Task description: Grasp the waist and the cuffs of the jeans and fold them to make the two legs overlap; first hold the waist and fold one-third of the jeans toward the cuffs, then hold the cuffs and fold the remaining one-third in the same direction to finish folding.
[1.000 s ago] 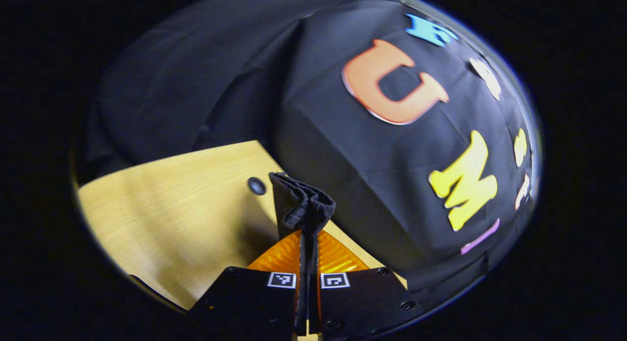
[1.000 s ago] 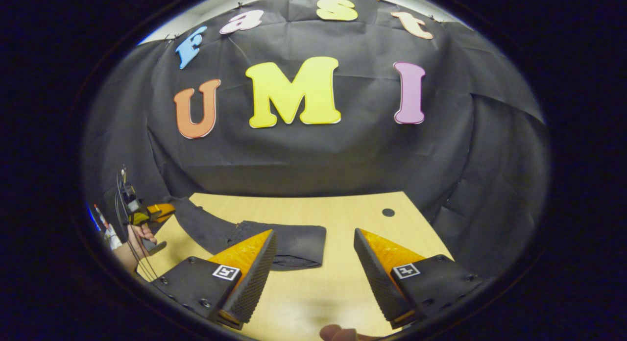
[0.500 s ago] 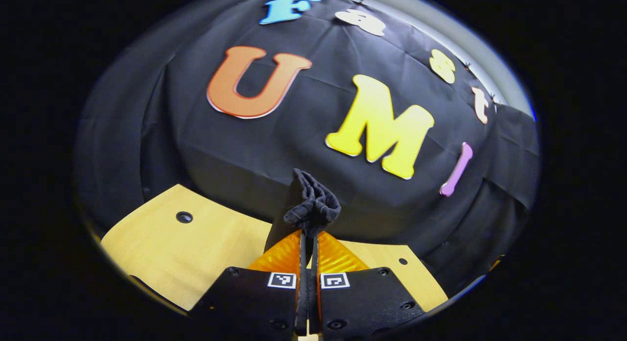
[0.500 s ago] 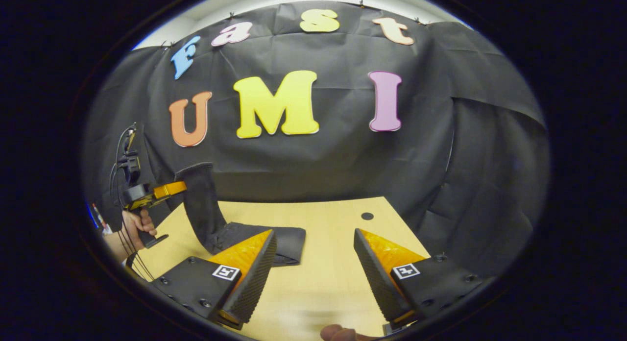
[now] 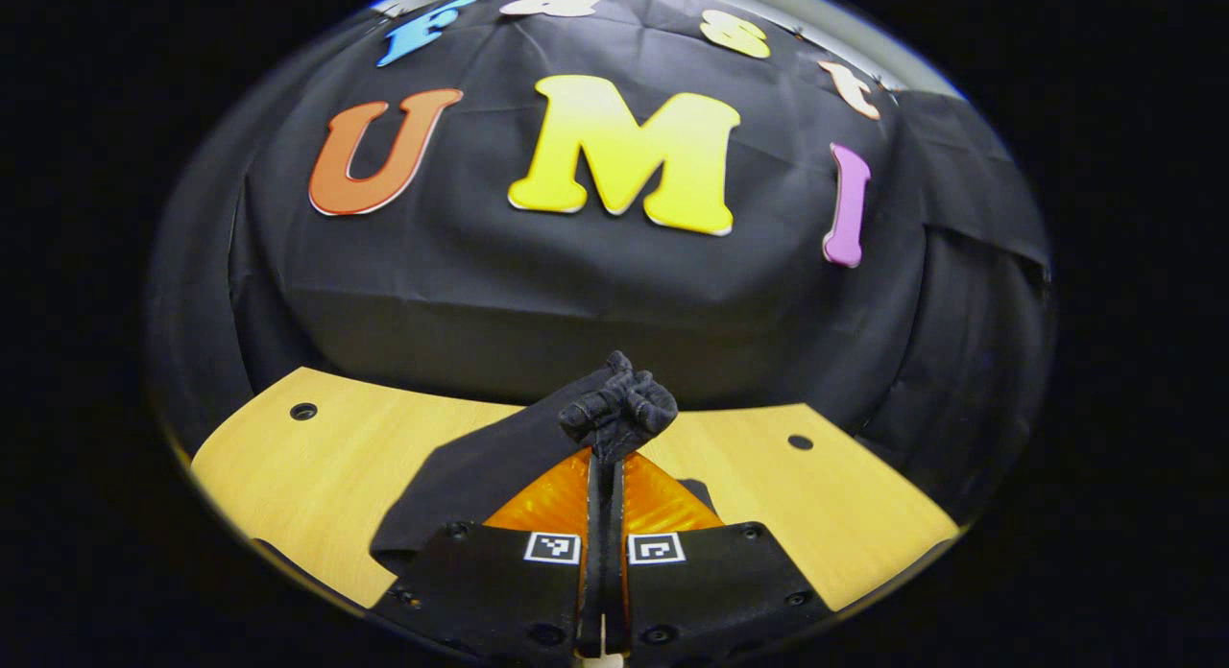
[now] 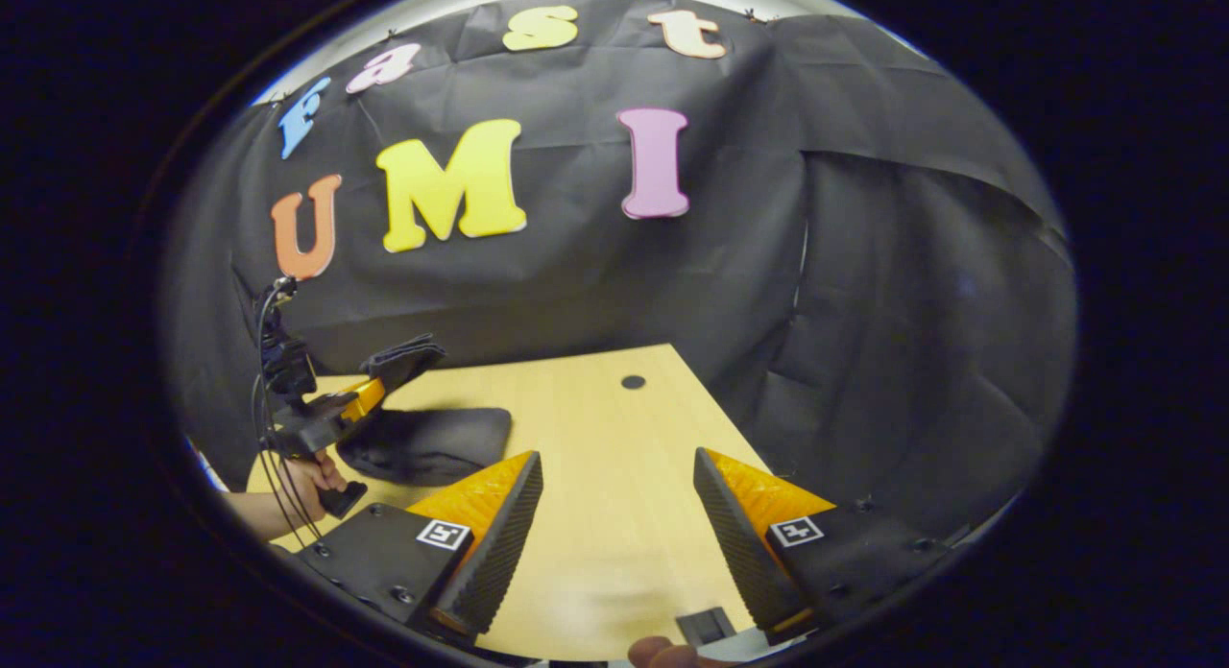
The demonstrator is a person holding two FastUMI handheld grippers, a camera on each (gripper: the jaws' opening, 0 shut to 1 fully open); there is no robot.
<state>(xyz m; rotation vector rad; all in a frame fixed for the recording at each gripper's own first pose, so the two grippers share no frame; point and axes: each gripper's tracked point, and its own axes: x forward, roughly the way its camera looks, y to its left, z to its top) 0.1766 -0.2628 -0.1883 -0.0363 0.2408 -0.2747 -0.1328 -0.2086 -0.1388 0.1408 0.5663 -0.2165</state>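
Two fingers of the left tool point(image 5: 602, 471) are pressed together on a bunched end of the jeans point(image 5: 614, 414), which pokes up just past the fingertips at the lower centre of the left gripper view. From that pinch the dark cloth slopes down to the lower left and lies on the desk point(image 5: 298, 466). Bare wood lies open on both sides of it, out to the desk's curved far edge, where the booth's wall begins. One small dark hole point(image 5: 303, 411) sits near the far left corner and another point(image 5: 799, 442) near the far right edge.

In the right gripper view the right tool point(image 6: 614, 534) hangs with its fingers wide apart, gripping nothing, at the bottom of the frame. Between and beyond them the desk point(image 6: 614, 438) is open wood up to its far edge and its right edge, with a hole point(image 6: 633, 382) near the far edge. At the left of this frame a hand point(image 6: 312, 476) holds the left tool point(image 6: 365, 399) above the desk's left part, with an end of the jeans point(image 6: 432, 442) lifted in it. Most of the cloth lies in a folded dark heap below, just beyond the right tool's left finger. A fingertip point(image 6: 662, 652) shows at the bottom edge.
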